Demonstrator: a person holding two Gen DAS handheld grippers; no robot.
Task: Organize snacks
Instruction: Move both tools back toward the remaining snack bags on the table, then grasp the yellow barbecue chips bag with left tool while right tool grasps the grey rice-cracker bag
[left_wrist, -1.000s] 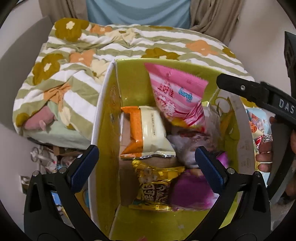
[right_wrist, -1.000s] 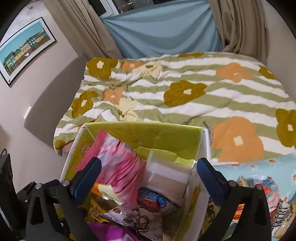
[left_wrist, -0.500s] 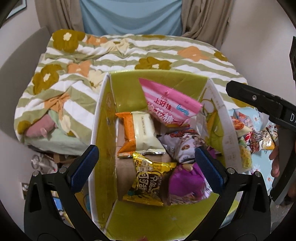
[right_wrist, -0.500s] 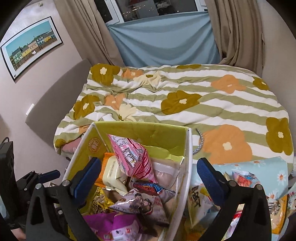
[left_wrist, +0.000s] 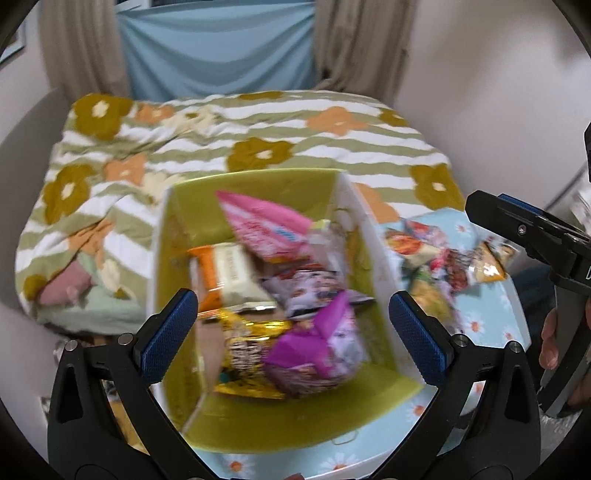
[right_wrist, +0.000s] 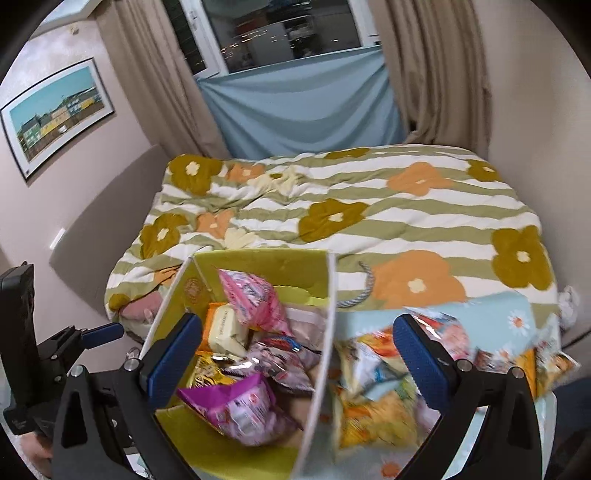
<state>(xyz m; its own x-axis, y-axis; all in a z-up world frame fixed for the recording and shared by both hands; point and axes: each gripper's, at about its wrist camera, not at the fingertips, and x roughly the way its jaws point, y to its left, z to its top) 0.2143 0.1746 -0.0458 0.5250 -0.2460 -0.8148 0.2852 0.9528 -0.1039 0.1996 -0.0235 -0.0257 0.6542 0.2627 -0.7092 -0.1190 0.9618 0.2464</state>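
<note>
Jaws spread empty, both grippers poised above box (left_wrist: 373, 236).

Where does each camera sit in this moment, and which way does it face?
Left wrist: on the left hand-held gripper, open, looking down into the green box of snack packs; the right hand-held gripper and a hand show at the right edge.
Right wrist: on the right hand-held gripper, open, over the box's right wall, facing the bed and window; the left hand-held gripper shows at the left.
Shared: the box, the pink pack, loose snacks and the floral bedspread.
</note>
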